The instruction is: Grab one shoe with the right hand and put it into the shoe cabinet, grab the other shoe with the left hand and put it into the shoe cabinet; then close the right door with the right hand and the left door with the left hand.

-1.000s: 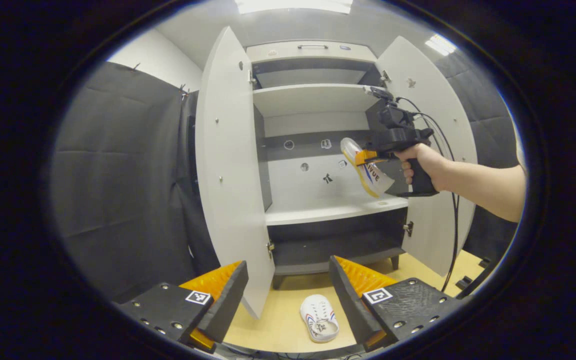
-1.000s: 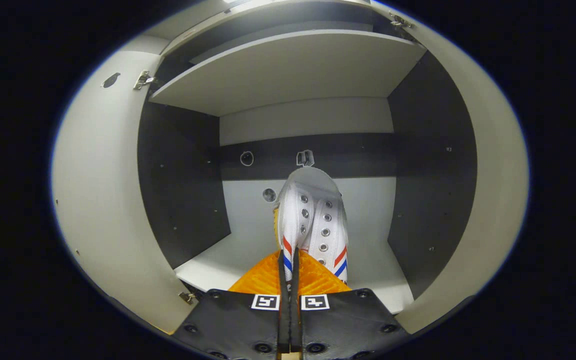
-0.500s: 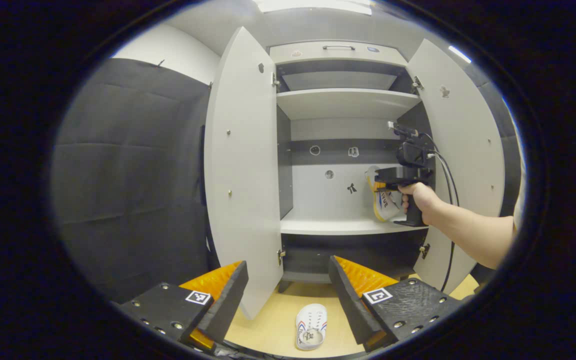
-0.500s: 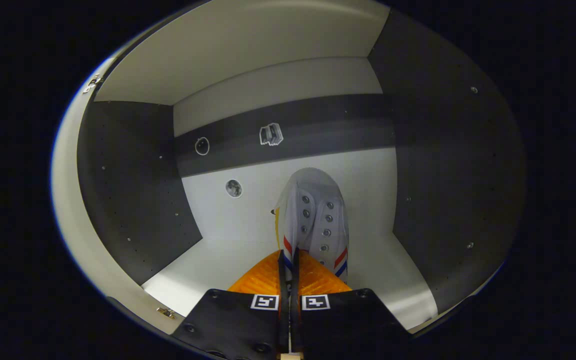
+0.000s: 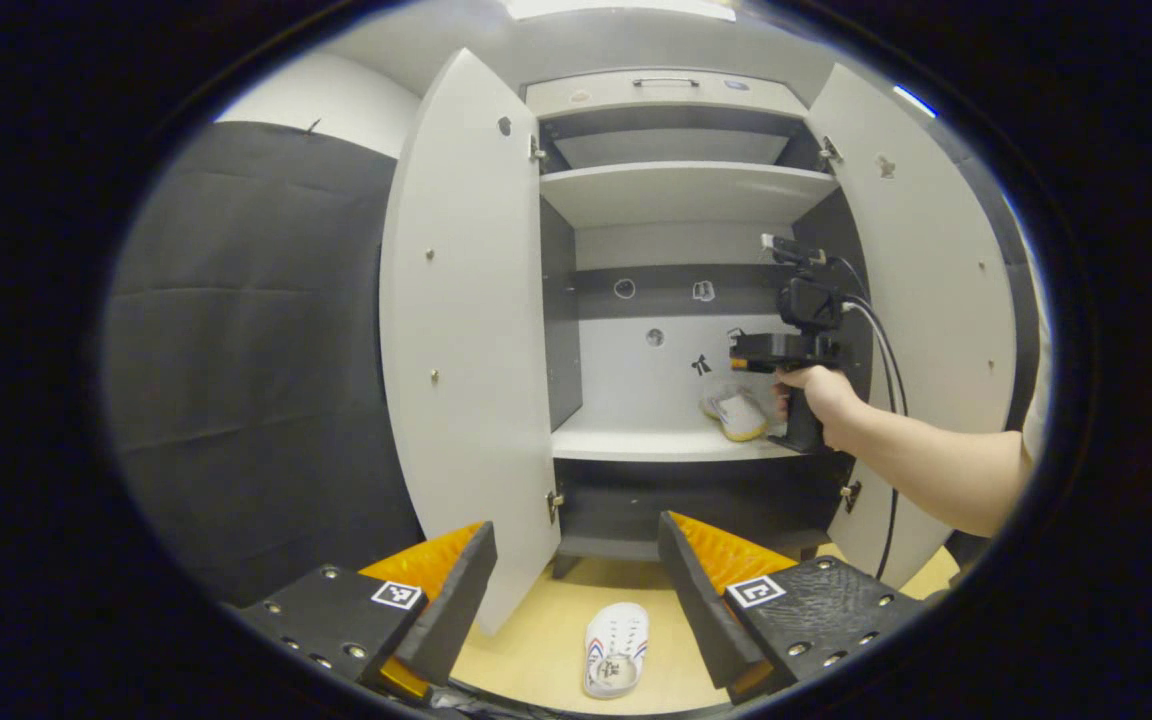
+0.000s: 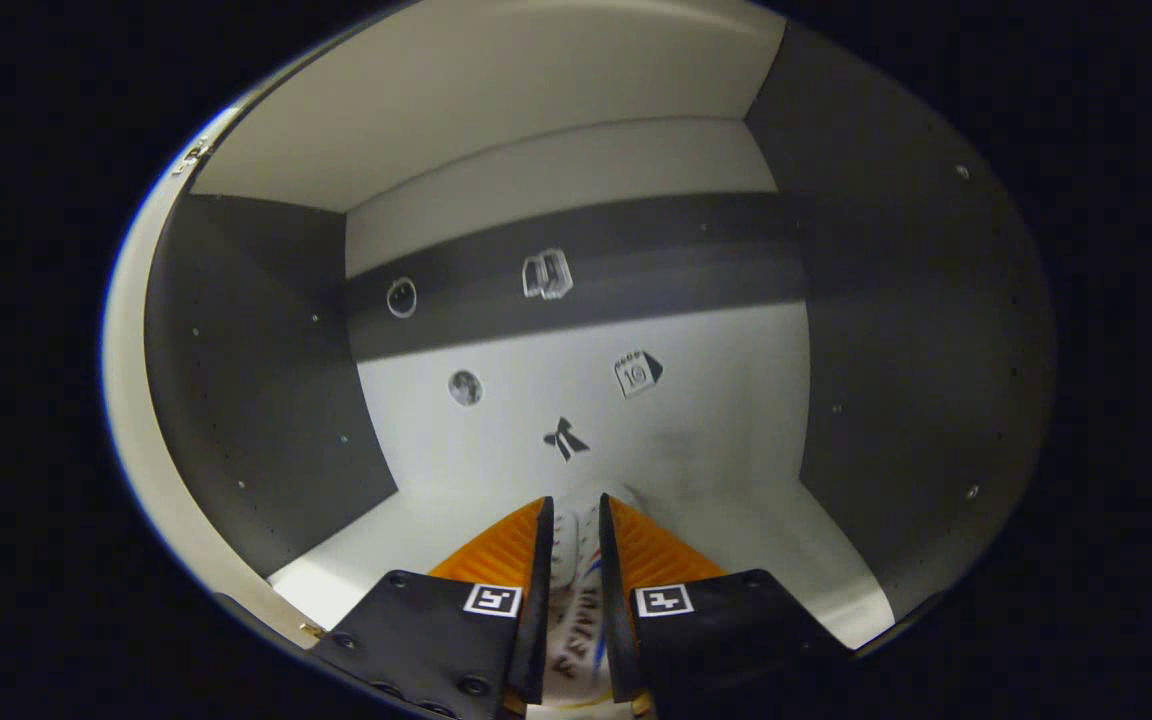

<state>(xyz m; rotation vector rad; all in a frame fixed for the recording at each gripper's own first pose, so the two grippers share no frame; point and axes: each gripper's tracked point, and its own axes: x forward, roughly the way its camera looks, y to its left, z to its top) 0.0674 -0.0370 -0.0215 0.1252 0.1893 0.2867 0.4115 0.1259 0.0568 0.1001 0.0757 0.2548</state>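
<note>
R gripper (image 6: 572,600), bottom centre of right gripper view: fingers parted a little, first shoe (image 6: 568,640) lying between them on the shelf (image 6: 796,560), apparently let go; contact unclear. Advice: draw straight back w/o snagging it. L gripper (image 5: 576,590), bottom of left gripper view: fingers wide apart, nothing held. Second shoe (image 5: 616,650) on wood floor (image 5: 536,650), lower centre. Beyond: shoe cabinet (image 5: 676,190), both doors open, mid frame.

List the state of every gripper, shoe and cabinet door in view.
Left gripper: open, empty.
Right gripper: open, above the first shoe.
First shoe: lying on the cabinet shelf.
Second shoe: on the floor.
Left door: open.
Right door: open.
</note>
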